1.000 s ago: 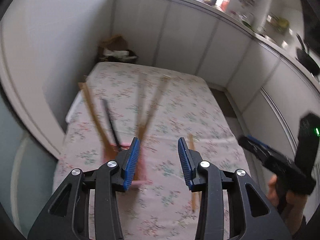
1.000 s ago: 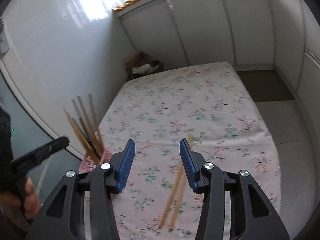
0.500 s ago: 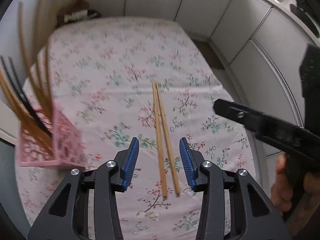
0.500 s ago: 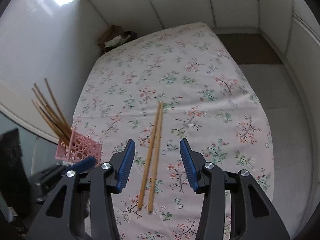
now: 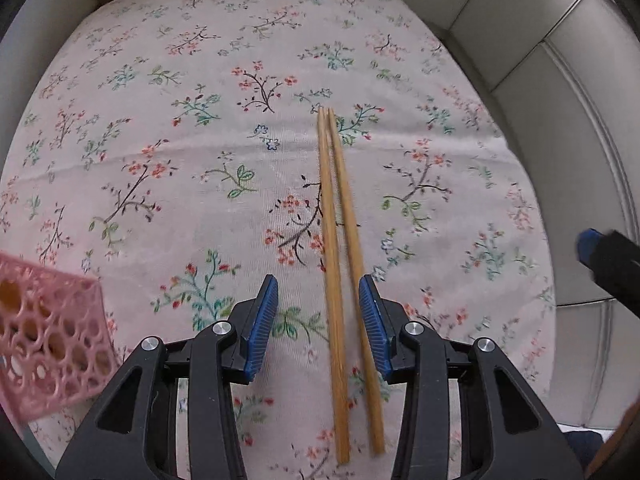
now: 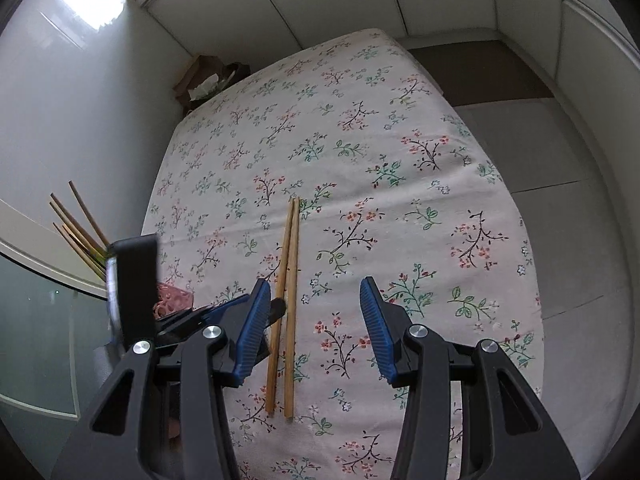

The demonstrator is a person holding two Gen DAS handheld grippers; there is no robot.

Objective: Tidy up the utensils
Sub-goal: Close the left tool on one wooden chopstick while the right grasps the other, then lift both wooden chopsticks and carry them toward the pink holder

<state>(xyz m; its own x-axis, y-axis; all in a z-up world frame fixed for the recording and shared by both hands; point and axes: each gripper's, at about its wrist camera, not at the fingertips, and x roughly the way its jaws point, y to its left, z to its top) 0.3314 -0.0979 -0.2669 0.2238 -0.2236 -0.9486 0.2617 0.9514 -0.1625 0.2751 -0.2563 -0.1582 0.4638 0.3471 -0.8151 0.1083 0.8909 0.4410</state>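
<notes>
Left gripper is low over the cloth, jaws wide, nothing held. The chopsticks lie flat between the jaws, closer to the right-hand pad, running fwd along the finger line. That lineup looks deliberate: pads either side of the pair, so one squeeze should catch both sticks together. The pair touches at the far tips and splays a bit toward the near ends.

Pink holder sits just left of the left jaws, already w/ sticks in it, judging by the right cam, so prob the drop-off spot.

Right gripper hangs higher, jaws wide too, empty. In its view the chopsticks run just inside its left pad, and the left tool's dark body crowds in beside that pad. Looks like it's on standby.

Vs half a sec ago: left cam has dropped and closed in, sticks now much bigger and reaching back past the pads; holder has slid to the frame's lower-left edge. A sec ago left was pointed high at the cabinets, blurred. Right has shifted so the sticks moved from mid-gap toward its left pad.
</notes>
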